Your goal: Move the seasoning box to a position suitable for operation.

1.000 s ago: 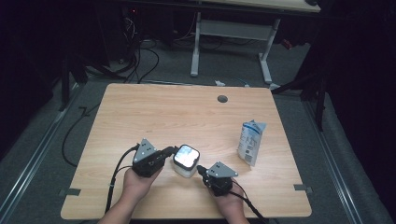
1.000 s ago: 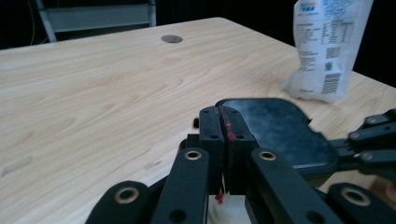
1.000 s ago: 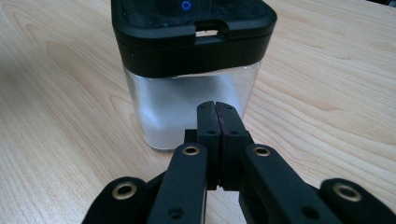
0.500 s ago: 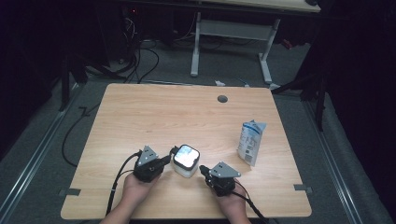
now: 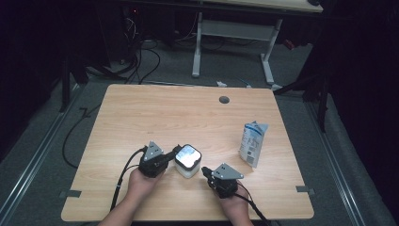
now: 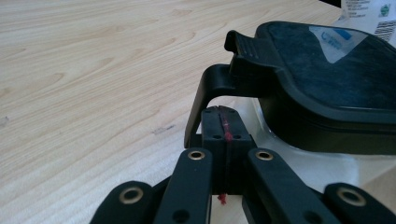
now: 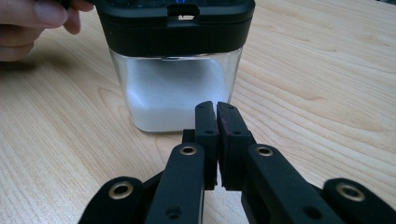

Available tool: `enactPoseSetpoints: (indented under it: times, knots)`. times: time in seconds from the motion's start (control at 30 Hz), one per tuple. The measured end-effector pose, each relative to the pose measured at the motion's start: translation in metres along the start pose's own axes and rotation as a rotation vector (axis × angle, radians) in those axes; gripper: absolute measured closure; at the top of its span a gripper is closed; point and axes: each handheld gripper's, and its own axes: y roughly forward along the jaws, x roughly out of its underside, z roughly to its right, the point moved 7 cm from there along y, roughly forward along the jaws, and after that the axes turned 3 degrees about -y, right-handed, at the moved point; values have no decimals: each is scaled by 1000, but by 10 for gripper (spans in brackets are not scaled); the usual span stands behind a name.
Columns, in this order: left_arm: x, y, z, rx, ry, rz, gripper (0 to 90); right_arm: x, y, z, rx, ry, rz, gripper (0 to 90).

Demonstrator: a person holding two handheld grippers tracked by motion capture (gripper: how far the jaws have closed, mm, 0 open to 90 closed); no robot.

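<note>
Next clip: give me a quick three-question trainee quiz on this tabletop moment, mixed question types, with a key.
1. True or false: the left gripper has its jaws closed together beside the black lid's latch of the clear container.
2. Which stands nearer the table's right edge? A) the clear container B) the white and blue carton
3. Fill in: the right gripper, jaws shut, points at the container's ____ lower part, which holds a white filling.

Key: 1 true; 2 B; 3 clear.
</note>
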Motion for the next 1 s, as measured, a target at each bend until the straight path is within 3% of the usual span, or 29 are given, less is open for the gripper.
enactPoseSetpoints:
  times: [0.33, 0.67, 0.8, 1.0]
  knots:
    - [-10, 14, -6, 31, -5, 17, 900, 1, 0, 1, 5, 5, -4, 876]
    - [-24, 29, -10, 25, 1, 17, 900, 2, 1, 2, 8, 2, -7, 877]
    - [-24, 26, -12, 14, -1, 21, 900, 2, 0, 2, 10, 3, -8, 877]
    - [-18, 10, -17, -12, 4, 25, 891, 3, 1, 3, 8, 9, -11, 877]
